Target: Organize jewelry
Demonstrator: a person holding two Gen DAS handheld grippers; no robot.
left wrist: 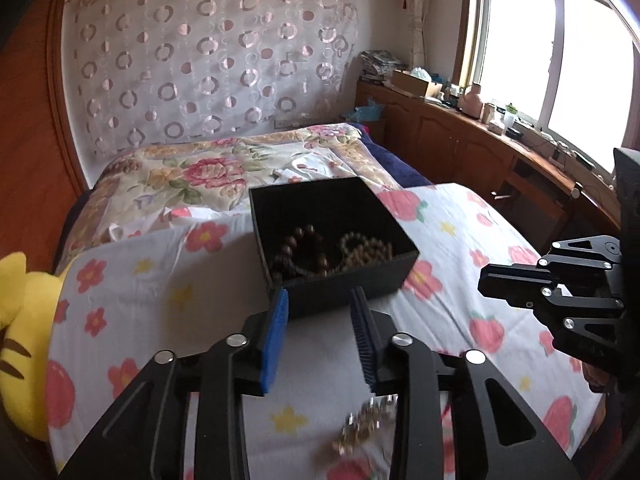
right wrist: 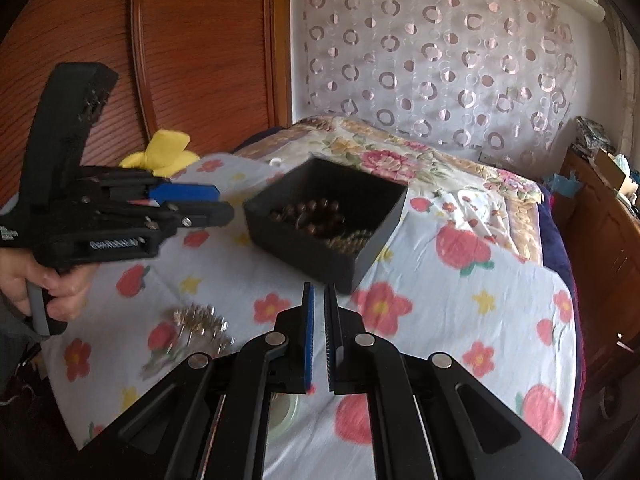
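Observation:
A black open box (left wrist: 344, 276) stands on the flowered sheet and holds dark brown bead bracelets (left wrist: 304, 252) and tan bead bracelets (left wrist: 366, 250). It also shows in the right wrist view (right wrist: 304, 248). A blurred silvery piece of jewelry (left wrist: 360, 428) lies on the sheet under my left gripper (left wrist: 320, 300), which is open and empty just in front of the box. The jewelry also shows in the right wrist view (right wrist: 200, 326). My right gripper (right wrist: 319, 292) is nearly shut and empty, just short of the box corner. A pale ring-shaped object (right wrist: 286, 412) lies beneath it.
The flowered sheet (left wrist: 460, 232) covers a raised surface at the foot of a bed with a floral quilt (left wrist: 224, 172). A yellow plush toy (left wrist: 24, 340) lies at the left. Wooden cabinets (left wrist: 460, 140) with clutter run under the window.

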